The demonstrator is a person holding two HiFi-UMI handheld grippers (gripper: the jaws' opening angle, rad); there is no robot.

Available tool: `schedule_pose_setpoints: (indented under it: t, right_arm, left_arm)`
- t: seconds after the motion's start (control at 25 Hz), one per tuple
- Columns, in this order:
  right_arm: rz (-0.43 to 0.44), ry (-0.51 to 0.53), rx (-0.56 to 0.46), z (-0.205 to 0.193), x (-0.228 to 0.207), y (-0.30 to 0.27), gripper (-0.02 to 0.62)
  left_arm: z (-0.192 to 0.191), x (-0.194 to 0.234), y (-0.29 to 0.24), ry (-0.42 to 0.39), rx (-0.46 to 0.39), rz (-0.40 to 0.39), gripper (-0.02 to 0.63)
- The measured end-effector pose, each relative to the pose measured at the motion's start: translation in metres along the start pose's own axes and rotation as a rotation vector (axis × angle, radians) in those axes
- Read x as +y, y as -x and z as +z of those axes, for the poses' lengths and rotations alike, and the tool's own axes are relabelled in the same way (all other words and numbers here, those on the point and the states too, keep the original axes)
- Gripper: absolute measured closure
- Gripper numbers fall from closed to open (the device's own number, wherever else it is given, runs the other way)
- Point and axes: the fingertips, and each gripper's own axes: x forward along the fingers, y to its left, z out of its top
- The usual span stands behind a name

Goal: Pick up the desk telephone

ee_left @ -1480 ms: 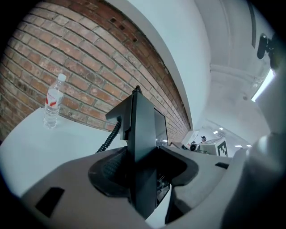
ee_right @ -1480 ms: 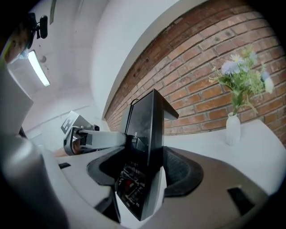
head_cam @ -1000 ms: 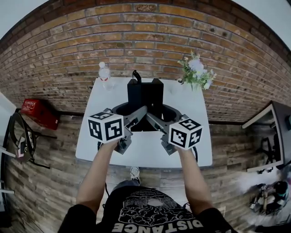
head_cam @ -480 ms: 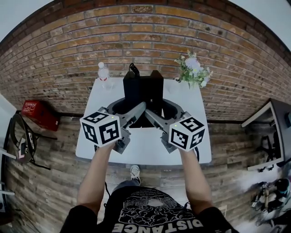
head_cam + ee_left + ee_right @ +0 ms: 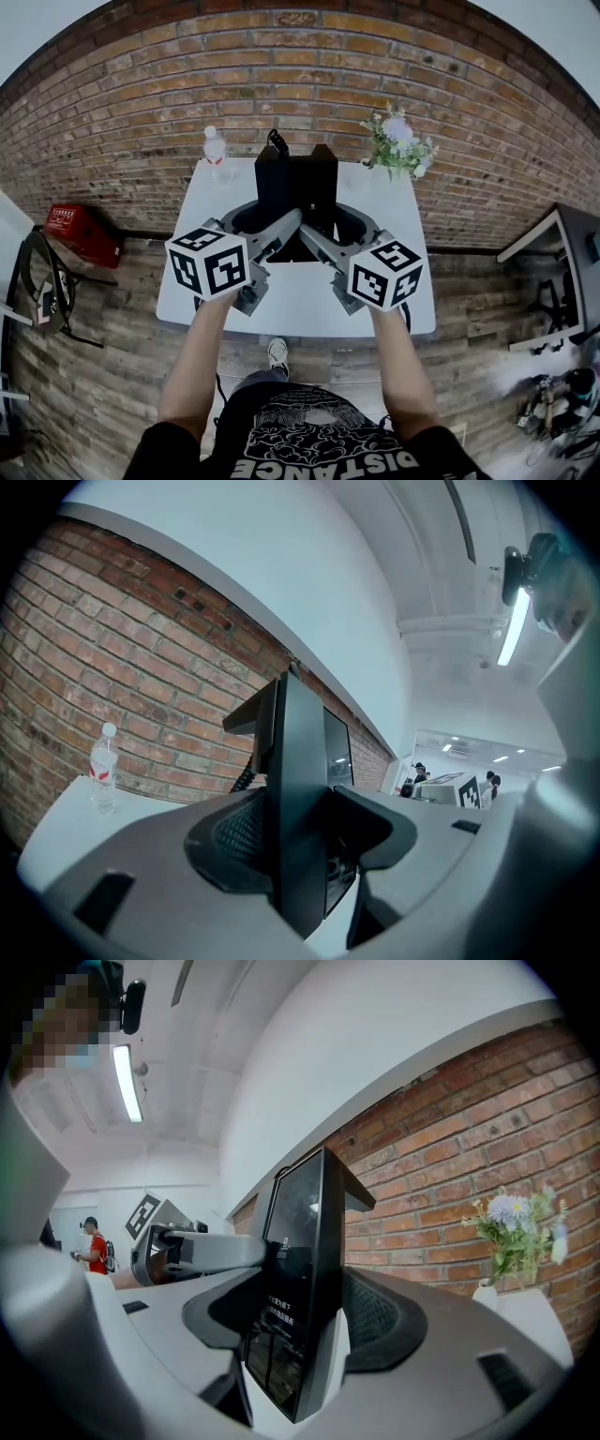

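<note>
The black desk telephone point(image 5: 295, 183) hangs above the white table point(image 5: 291, 305), tilted up on edge with its coiled cord at the back. My left gripper point(image 5: 270, 228) is shut on the phone's left edge and my right gripper point(image 5: 326, 232) on its right edge. In the left gripper view the phone's edge point(image 5: 300, 789) stands upright between the jaws of the left gripper point(image 5: 298, 855), both pressing on it. The right gripper view shows the phone's screen side point(image 5: 300, 1269) clamped the same way by the right gripper point(image 5: 298, 1340).
A water bottle point(image 5: 216, 150) stands at the table's back left and a vase of flowers point(image 5: 403, 145) at its back right, against the brick wall. On the wooden floor are a red box point(image 5: 80, 230) and a chair point(image 5: 42, 281) at left, and a desk point(image 5: 562, 272) at right.
Both grippers have lifted the telephone off the table together; it now sits higher and looks larger in the head view. Over the last half second it has hardly moved.
</note>
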Motion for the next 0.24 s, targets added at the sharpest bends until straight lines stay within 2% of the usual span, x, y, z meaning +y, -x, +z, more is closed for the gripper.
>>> schedule_pose_setpoints:
  t: [0.24]
  right_arm:
    - [-0.002, -0.004, 0.007, -0.0032, -0.0014, 0.0014, 0.333]
  left_arm:
    - [-0.0035, -0.0002, -0.0018, 0.004, 0.008, -0.001, 0.399]
